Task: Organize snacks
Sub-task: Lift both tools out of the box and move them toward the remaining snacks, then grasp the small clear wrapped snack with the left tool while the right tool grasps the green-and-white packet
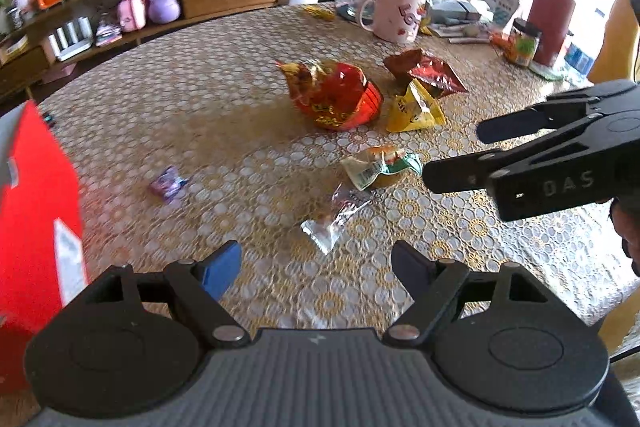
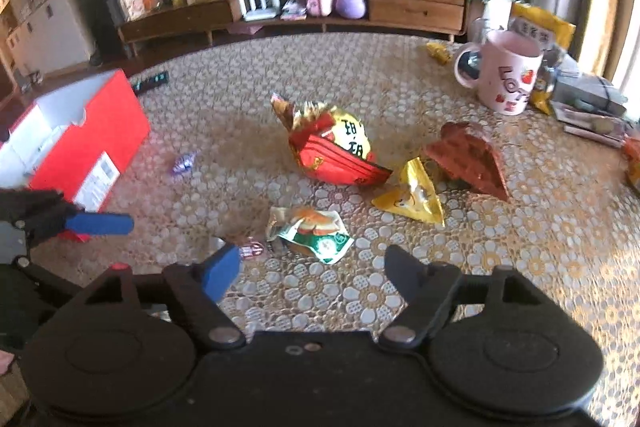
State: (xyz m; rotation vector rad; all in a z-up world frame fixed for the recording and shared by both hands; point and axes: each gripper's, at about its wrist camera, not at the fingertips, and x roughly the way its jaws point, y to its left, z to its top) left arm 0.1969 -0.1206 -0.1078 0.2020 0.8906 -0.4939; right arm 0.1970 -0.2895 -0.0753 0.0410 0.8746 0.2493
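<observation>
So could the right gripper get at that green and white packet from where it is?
Probably yes. The right gripper stands open with nothing between its jaws, and the green and white packet lies just ahead on bare tablecloth.

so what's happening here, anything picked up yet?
Nothing is held yet. A person holds both grippers over the table, jaws apart and empty. The left gripper hovers near a clear candy wrapper; the right gripper is close to a green-and-white snack packet. A red chip bag, a yellow triangular pack, a dark red bag and a small purple candy lie loose. The red box stands open at the left edge.
</observation>
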